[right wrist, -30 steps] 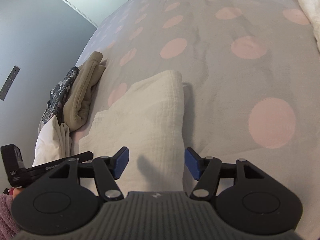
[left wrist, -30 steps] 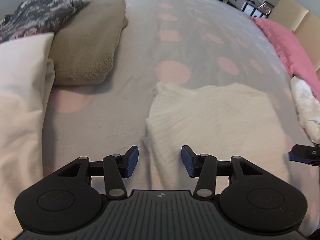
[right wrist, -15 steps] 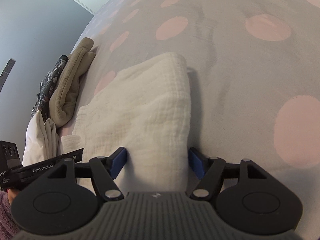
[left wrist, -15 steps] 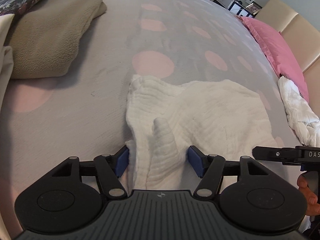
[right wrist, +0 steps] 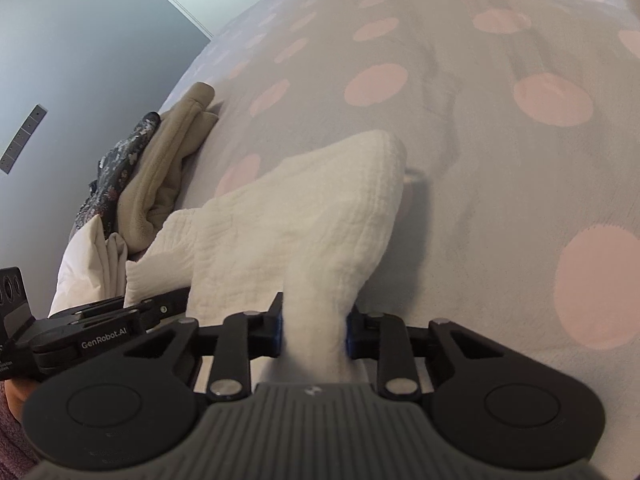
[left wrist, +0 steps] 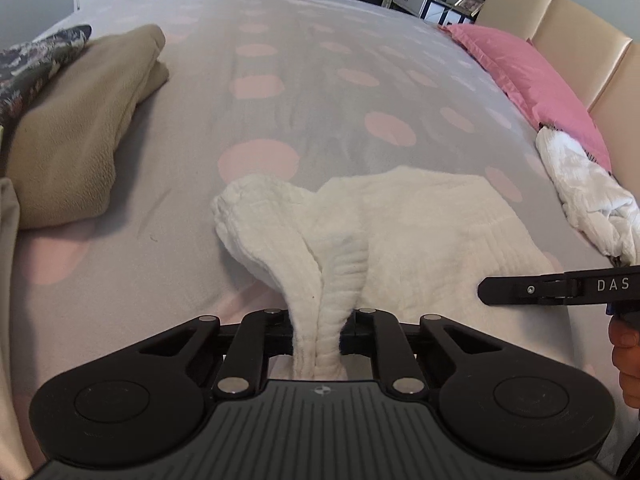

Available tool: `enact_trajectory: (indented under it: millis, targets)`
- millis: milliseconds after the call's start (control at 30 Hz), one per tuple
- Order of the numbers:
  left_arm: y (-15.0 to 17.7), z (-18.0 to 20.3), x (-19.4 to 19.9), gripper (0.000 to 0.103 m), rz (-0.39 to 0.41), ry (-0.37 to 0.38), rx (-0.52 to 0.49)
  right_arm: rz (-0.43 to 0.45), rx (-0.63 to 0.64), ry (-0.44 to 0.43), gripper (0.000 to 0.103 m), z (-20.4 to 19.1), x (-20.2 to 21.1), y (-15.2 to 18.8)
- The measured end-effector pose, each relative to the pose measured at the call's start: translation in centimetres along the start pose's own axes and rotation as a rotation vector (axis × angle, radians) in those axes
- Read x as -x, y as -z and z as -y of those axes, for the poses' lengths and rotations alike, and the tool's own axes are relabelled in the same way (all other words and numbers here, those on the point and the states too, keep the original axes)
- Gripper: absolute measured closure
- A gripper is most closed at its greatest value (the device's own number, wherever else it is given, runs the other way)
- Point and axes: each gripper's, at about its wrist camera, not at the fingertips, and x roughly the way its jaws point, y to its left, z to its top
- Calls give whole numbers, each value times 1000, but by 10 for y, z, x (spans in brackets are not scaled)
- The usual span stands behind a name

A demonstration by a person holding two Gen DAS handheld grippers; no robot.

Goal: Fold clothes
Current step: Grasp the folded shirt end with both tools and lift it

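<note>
Polka-dot bedspread (left wrist: 320, 80), pink pillow (left wrist: 532, 76), beige headboard (left wrist: 580, 40), grey wall (right wrist: 80, 40)

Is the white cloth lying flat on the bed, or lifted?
Partly lifted: the white cloth rises bunched into both shut grippers, left gripper and right gripper; its far part lies on the bed.

The left gripper (left wrist: 318, 322) is pinched tight on a bunched fold of the white cloth (left wrist: 420, 232), its two fingers pressed against the fabric from either side. The right gripper (right wrist: 314, 328) is likewise clamped on a gathered edge of the same cloth, its blue pads (right wrist: 277, 330) squeezing the fabric. Both grippers sit low, side by side, near each other. A bare hand (left wrist: 626, 360) grips the right gripper's handle.
</note>
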Motion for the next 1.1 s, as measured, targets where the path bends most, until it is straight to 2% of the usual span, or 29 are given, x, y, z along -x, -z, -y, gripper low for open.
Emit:
enact_trajectory:
  millis: [367,667,900,1100]
  targets:
    - [-2,22,71,92,164,-31,-40,121,119,-55,75,-48,56,5]
    - [1,33,154,92,308,-74,-87,218,263,-107,75,-102,104,2]
    - [-2,22,222,92,401,-108,-119,243,532,-206,75,-171,131,-30]
    - [4,2,267,92,476,-144,-112,226,775,-258,75,-238,133,-57]
